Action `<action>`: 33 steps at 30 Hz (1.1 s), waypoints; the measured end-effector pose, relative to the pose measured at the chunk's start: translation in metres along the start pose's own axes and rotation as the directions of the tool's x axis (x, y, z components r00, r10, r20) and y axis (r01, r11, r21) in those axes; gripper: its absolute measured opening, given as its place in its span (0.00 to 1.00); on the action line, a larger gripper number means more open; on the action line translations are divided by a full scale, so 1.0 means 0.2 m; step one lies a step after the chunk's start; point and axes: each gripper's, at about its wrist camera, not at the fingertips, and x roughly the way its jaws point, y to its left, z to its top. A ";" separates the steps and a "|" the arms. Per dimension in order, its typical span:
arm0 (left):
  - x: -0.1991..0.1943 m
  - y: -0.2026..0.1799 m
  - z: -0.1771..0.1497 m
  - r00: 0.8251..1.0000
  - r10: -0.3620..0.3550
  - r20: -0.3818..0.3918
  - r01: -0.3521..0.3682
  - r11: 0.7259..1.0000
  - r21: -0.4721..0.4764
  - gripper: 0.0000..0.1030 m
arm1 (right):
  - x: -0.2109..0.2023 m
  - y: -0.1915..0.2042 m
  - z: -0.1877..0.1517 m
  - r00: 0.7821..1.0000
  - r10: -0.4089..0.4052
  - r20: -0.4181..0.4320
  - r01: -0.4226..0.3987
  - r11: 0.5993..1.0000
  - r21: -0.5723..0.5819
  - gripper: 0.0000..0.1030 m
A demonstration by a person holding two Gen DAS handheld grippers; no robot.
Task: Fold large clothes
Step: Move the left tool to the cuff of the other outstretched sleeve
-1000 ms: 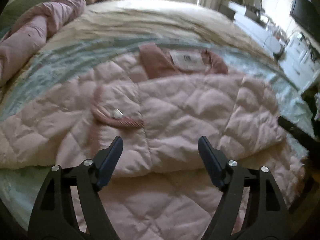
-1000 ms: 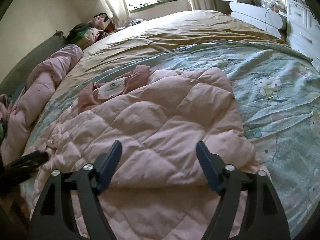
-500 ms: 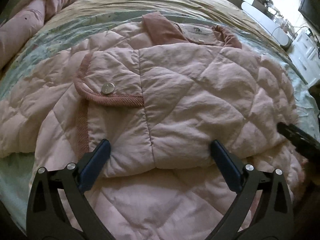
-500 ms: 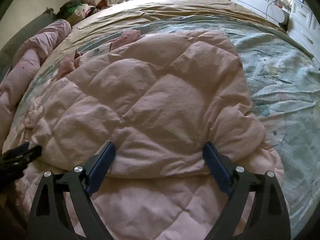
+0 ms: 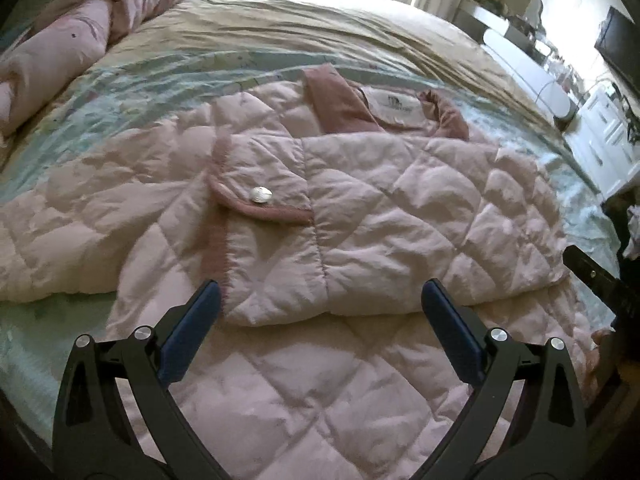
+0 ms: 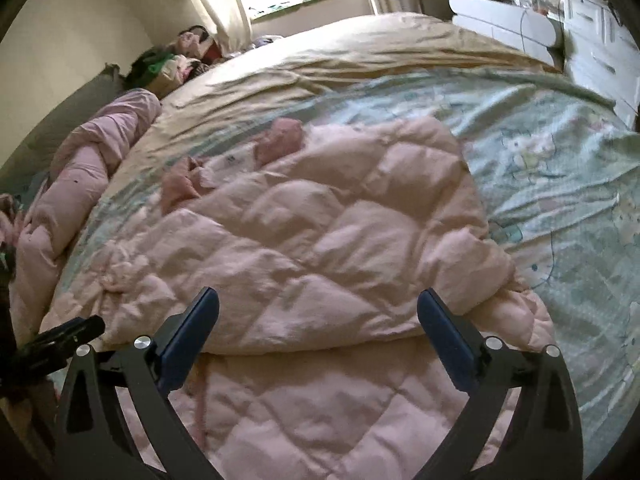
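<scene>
On the bed [image 5: 280, 40], the jacket [image 5: 360, 208] lies collar-away; both tools wide open, empty.

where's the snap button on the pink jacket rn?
In the left wrist view, the snap button sits on the pocket flap of the pink quilted jacket, left of centre, below the collar.

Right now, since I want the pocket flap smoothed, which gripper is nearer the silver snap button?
Left. The left gripper hovers just below the snap button; the right gripper sits at the jacket's opposite side.
</scene>
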 end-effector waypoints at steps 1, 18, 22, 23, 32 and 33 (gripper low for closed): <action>-0.02 0.02 0.00 1.000 -0.001 0.008 0.001 1.000 -0.009 0.91 | -0.02 0.02 0.01 1.000 0.007 0.006 -0.007 1.000 -0.004 0.96; -0.26 0.33 -0.03 0.994 0.048 0.097 -0.036 0.991 -0.126 0.91 | -0.14 0.44 -0.01 0.994 0.103 0.045 -0.098 0.991 -0.096 0.96; -0.30 0.44 -0.03 0.990 0.082 0.113 -0.063 0.985 -0.162 0.91 | -0.14 0.55 -0.01 0.991 0.125 0.040 -0.119 0.985 -0.127 0.96; -0.30 0.46 -0.04 0.989 0.088 0.116 -0.068 0.983 -0.172 0.91 | -0.15 0.58 -0.01 0.990 0.132 0.041 -0.125 0.983 -0.137 0.96; -0.38 0.71 -0.07 0.981 0.137 0.139 -0.097 0.960 -0.264 0.91 | -0.15 0.81 -0.03 0.981 0.191 0.040 -0.180 0.964 -0.197 0.96; -0.39 0.73 -0.08 0.980 0.140 0.140 -0.098 0.957 -0.274 0.91 | -0.15 0.83 -0.03 0.980 0.197 0.039 -0.185 0.961 -0.204 0.96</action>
